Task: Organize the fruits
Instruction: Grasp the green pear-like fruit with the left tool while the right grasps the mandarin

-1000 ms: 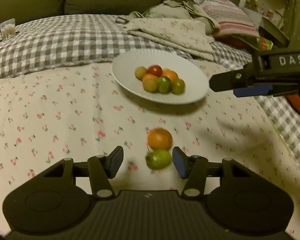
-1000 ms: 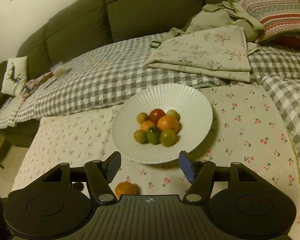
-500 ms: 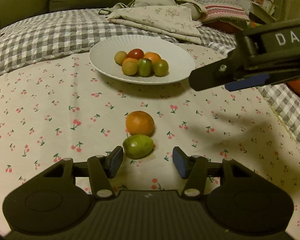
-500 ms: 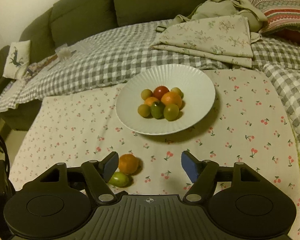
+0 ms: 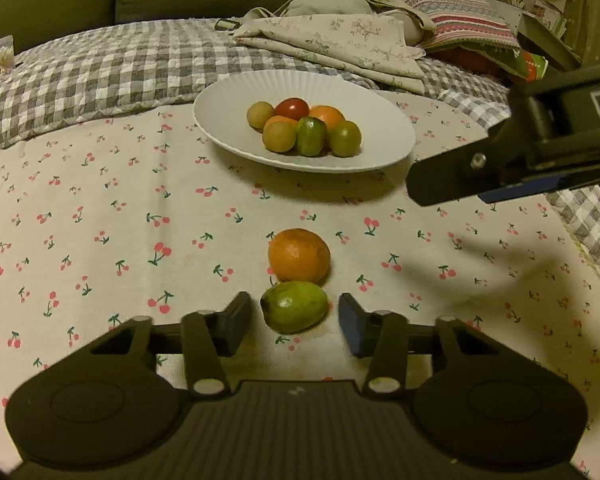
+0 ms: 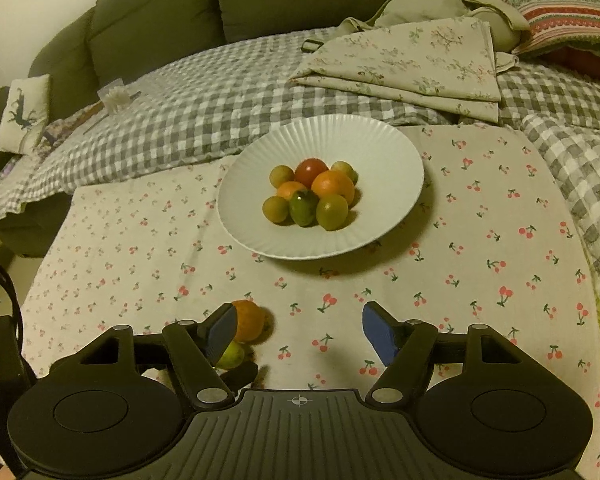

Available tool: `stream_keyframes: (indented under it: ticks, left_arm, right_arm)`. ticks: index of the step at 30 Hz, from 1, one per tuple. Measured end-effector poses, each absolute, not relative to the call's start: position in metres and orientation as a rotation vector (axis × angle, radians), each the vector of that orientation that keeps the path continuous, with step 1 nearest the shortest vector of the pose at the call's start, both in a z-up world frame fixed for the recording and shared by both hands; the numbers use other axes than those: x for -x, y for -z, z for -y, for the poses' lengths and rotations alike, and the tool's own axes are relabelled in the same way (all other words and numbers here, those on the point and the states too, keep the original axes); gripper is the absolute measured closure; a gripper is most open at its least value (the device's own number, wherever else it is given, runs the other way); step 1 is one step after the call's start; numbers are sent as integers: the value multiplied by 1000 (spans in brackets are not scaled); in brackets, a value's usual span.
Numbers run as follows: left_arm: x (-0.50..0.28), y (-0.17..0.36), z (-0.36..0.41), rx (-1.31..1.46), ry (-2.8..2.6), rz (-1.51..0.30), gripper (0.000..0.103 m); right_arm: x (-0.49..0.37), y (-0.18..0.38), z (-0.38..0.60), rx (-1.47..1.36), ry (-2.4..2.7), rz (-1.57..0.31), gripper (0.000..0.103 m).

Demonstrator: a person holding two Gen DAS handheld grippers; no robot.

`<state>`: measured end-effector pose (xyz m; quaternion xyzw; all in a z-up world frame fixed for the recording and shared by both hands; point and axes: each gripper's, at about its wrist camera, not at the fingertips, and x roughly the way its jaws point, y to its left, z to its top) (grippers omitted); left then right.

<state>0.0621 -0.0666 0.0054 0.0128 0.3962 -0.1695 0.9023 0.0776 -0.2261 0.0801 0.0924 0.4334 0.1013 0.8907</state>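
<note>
Left wrist view: I see my left gripper (image 5: 292, 322) spread open around a green fruit (image 5: 294, 306) on the cherry-print cloth (image 5: 100, 240), an orange (image 5: 299, 255) touching it just beyond. The white plate (image 5: 380, 128) of fruit lies farther off. My right gripper (image 6: 298, 328) hangs open, empty, nearby.

Green oval fruit (image 5: 294, 306) on its side on cherry-print cloth, orange fruit (image 5: 299, 255) touching just behind. Beyond, white ribbed plate (image 5: 228, 120) holds cluster of small fruits (image 5: 306, 130): green, orange, one red.
</note>
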Motion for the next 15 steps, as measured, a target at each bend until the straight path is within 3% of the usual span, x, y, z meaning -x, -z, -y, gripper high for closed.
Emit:
stream_keyframes:
  ticks: [1, 15]
  left_arm:
    - [-62, -6, 66, -28, 352, -819, 69]
    - [-63, -28, 18, 99, 229, -868, 69]
  right_arm:
    - [-78, -79, 226, -191, -210, -901, 33]
    - [-85, -60, 220, -168, -224, -925, 33]
